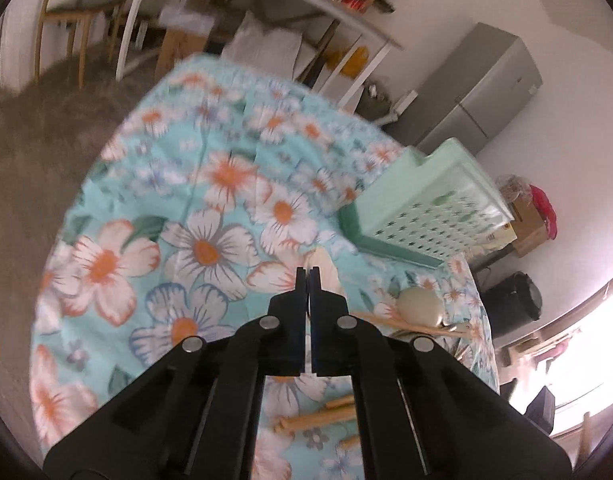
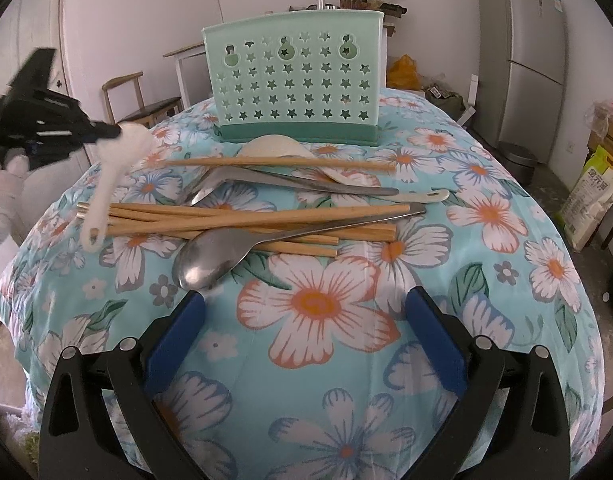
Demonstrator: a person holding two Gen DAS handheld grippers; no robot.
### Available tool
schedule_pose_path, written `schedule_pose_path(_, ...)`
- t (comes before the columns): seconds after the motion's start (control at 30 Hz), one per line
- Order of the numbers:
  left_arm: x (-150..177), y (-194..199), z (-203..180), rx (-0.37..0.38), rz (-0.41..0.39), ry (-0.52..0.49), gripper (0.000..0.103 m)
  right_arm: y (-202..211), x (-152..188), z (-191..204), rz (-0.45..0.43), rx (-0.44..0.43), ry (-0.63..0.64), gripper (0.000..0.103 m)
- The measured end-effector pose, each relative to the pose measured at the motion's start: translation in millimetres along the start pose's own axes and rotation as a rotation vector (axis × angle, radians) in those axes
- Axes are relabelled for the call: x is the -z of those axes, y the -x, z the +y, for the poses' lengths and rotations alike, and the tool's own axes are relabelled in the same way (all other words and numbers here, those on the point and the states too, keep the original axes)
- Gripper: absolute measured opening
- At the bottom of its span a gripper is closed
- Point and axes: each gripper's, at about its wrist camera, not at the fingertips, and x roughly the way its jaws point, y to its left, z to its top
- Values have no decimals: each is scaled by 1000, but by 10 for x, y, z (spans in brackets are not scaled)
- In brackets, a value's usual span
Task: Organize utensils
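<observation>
My left gripper (image 1: pixel 308 270) is shut on the bowl end of a white plastic spoon (image 1: pixel 327 276). In the right wrist view that gripper (image 2: pixel 113 132) holds the white spoon (image 2: pixel 110 176) above the table's left side, handle hanging down over the ends of the wooden chopsticks (image 2: pixel 246 220). Several chopsticks, a metal spoon (image 2: pixel 214 260), a second metal spoon (image 2: pixel 290 184) and a cream spoon (image 2: pixel 274 148) lie in a pile on the floral cloth (image 2: pixel 318 304). Behind them stands a mint-green utensil holder (image 2: pixel 294 80) with star holes. My right gripper (image 2: pixel 306 300) is open and holds nothing, just in front of the pile.
A gloved hand (image 2: pixel 2 188) carries the left gripper. A grey fridge (image 2: pixel 522 60) stands at the back right, a wooden chair (image 2: pixel 138 100) at the back left, a sack (image 2: pixel 590 196) on the floor at right. The round table drops off on all sides.
</observation>
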Motion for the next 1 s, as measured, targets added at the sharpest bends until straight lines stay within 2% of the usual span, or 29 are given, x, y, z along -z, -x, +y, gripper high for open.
schedule_pose_path(0.13, 118, 321, -89, -2, -86, -27, 1, 73, 7, 80, 11, 49, 58, 97)
schedule_pose_path(0.23, 219, 536, -93, -13, -139, -36, 1, 192, -4, 191, -18, 118, 166, 92)
schedule_pose_path(0.3, 271, 648, -107, -26, -174, -46, 1, 280, -15, 303, -55, 179, 289, 87)
schedule_pose_path(0.5, 436, 895, -63, -20, -237, -50, 1, 154, -27, 538, -28, 308, 639, 61)
schedule_pose_path(0.67, 487, 986, -19, -10, -259, -59, 1, 15, 23, 768, 5, 308, 830, 33)
schedule_pose_path(0.77, 483, 1015, -5, 2, -272, -58, 1, 4, 99, 944, -14, 328, 961, 29)
schedule_pose_path(1.0, 470, 1006, 22, 20, -265, -46, 1, -15, 170, 1096, -55, 359, 1140, 28)
